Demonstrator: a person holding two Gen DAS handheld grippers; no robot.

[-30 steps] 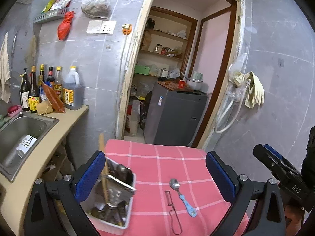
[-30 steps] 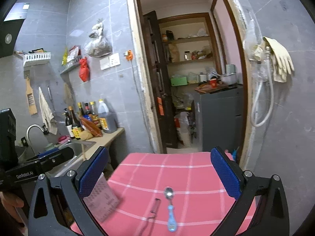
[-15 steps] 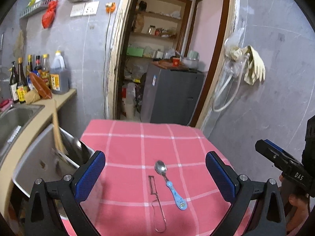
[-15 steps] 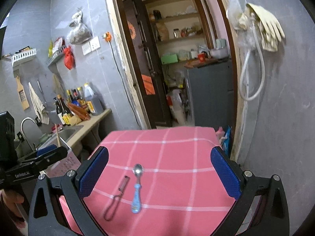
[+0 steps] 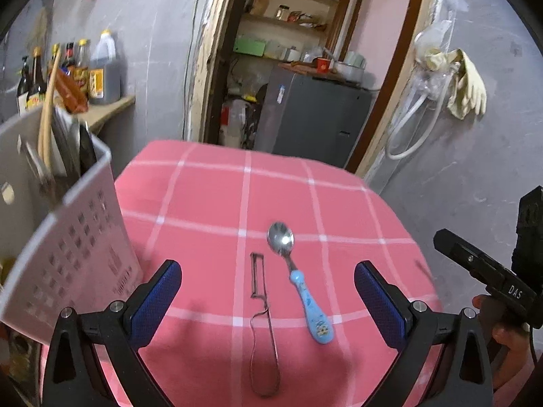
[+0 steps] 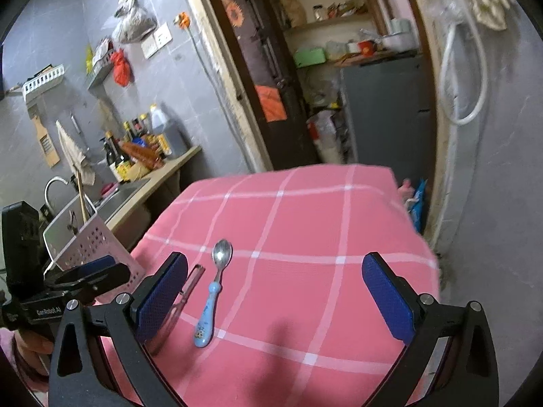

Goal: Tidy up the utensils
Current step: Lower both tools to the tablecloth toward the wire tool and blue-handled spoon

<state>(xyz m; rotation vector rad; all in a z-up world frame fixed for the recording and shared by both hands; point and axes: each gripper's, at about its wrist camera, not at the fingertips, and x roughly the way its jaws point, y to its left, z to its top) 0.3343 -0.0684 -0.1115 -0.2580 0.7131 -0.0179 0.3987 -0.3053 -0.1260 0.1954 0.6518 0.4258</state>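
A spoon (image 5: 298, 278) (image 6: 213, 291) with a light blue handle lies on the pink checked tablecloth (image 5: 217, 203) (image 6: 305, 224). A thin metal peeler (image 5: 262, 322) (image 6: 181, 302) lies just left of it. My left gripper (image 5: 268, 291) hangs open above both, with nothing between its fingers. My right gripper (image 6: 275, 285) is open too, with the spoon near its left finger (image 6: 159, 298). A white perforated utensil basket (image 5: 64, 244) (image 6: 88, 237) at the table's left edge holds a wooden stick and dark utensils.
Left of the table a counter (image 6: 159, 176) carries a sink and sauce bottles (image 5: 85, 71). Behind the table an open doorway shows a grey cabinet (image 5: 312, 118) and shelves. Gloves and a hose (image 5: 454, 81) hang on the right wall. A hand (image 5: 505, 335) holds the other gripper.
Both cameras have come lower and closer to the table. The basket has slid toward the left edge of the left wrist view. Spoon and peeler lie as before.
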